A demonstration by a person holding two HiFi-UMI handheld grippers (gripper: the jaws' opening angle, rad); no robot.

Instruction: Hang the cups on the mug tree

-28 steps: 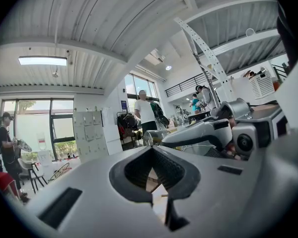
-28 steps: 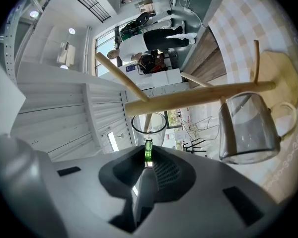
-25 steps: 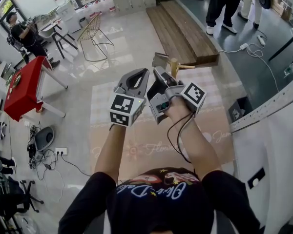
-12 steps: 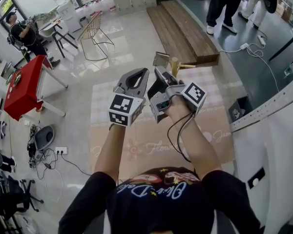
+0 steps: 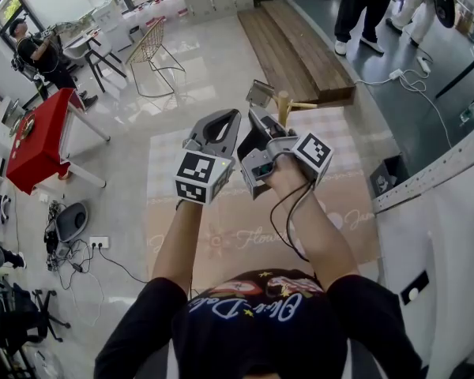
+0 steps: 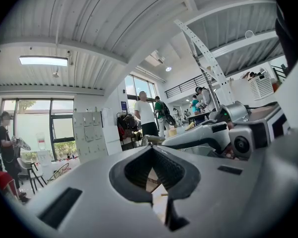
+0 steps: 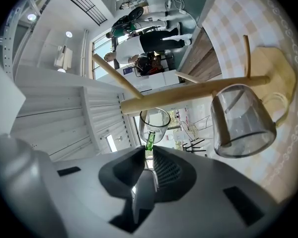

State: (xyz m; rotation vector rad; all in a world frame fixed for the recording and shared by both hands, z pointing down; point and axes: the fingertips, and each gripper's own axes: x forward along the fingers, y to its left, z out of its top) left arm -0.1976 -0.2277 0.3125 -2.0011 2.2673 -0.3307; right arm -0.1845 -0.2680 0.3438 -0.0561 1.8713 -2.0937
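Glass and pale wood fill the right gripper view. The mug tree crosses that picture as a round wooden pole with thin pegs, and its flat base lies on a checked mat. A clear cup hangs on a peg near the base. A second glass cup sits just under the pole, farther from the base, and the right gripper has its fingers clamped on that cup's green handle.

The head view shows little of this: only the top of the mug tree and a glint of glass beside it, just past the right gripper. It does show the pose. Both bare forearms reach forward side by side, and the left gripper is held close to the right one, on the side away from the mug tree. Each gripper's cube with black and white square markers faces the camera. A thin dark cable loops from the right gripper down that forearm.

The left gripper view looks out level across the room, with a ribbed white ceiling above and people standing by windows. The left gripper has its ridged dark fingers together at the tips with nothing between them. Its grey shell is smooth and matt. The right gripper's body shows at that picture's right edge.
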